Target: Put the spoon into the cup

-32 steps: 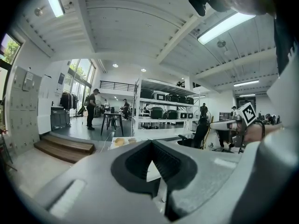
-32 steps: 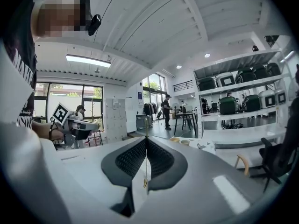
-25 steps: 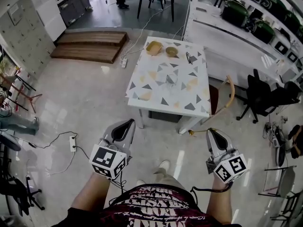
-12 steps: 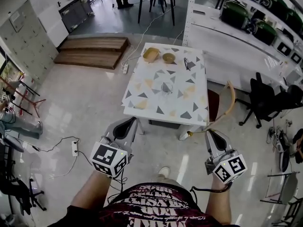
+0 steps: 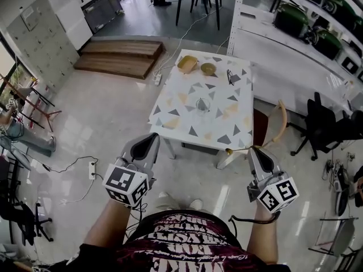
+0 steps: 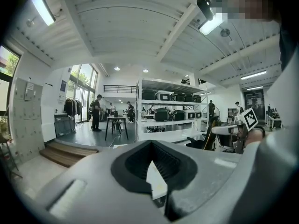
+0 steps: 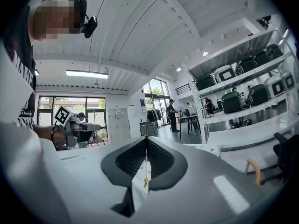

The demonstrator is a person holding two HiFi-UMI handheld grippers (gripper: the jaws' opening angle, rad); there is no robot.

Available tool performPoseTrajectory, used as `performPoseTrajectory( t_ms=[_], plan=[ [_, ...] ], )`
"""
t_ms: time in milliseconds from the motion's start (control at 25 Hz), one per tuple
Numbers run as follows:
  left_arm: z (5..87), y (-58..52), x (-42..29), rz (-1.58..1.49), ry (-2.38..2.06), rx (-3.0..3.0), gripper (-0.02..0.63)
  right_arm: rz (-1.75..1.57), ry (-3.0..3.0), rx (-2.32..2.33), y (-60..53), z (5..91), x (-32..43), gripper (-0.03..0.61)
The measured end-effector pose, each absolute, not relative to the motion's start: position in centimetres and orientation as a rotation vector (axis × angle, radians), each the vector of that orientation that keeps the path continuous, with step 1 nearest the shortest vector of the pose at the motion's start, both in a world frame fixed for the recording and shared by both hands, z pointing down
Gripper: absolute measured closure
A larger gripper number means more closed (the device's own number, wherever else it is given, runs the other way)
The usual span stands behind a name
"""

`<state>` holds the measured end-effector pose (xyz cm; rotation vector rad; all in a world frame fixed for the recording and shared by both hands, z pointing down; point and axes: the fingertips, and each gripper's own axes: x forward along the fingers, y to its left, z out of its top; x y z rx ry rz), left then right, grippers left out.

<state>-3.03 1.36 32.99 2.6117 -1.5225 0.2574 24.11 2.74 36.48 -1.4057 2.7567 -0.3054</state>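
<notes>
The patterned white table (image 5: 187, 123) stands ahead of me across the floor. A clear glass cup (image 5: 202, 105) sits near its middle. A slim dark thing (image 5: 228, 75), perhaps the spoon, lies at the far right of the top. My left gripper (image 5: 150, 145) and right gripper (image 5: 253, 155) hang over the floor well short of the table, both shut and empty. In the left gripper view the left gripper (image 6: 150, 146) points out into the room. The right gripper (image 7: 146, 141) has its pads meeting along a thin line.
Two yellowish bowls (image 5: 187, 63) (image 5: 208, 68) sit at the table's far end. A wooden chair (image 5: 273, 123) stands at its right, with a black office chair (image 5: 326, 123) beyond. Shelving with dark cases (image 5: 295, 21) lines the right. A power strip and cables (image 5: 91, 170) lie on the floor to the left.
The head view has shifted slightly and the table sits a little further right in it. Both grippers stay shut and keep the same pose in front of the body.
</notes>
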Motion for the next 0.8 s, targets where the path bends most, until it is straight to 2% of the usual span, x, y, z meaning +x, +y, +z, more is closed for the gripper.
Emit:
performPoseTrajectory(
  t_ms=[800],
  plan=[
    [35.1, -2.2, -3.2, 0.298, -1.459, 2.587, 0.614, -0.374, 2.738, -1.454, -0.6, 38.4, 24.3, 0.543]
  ],
)
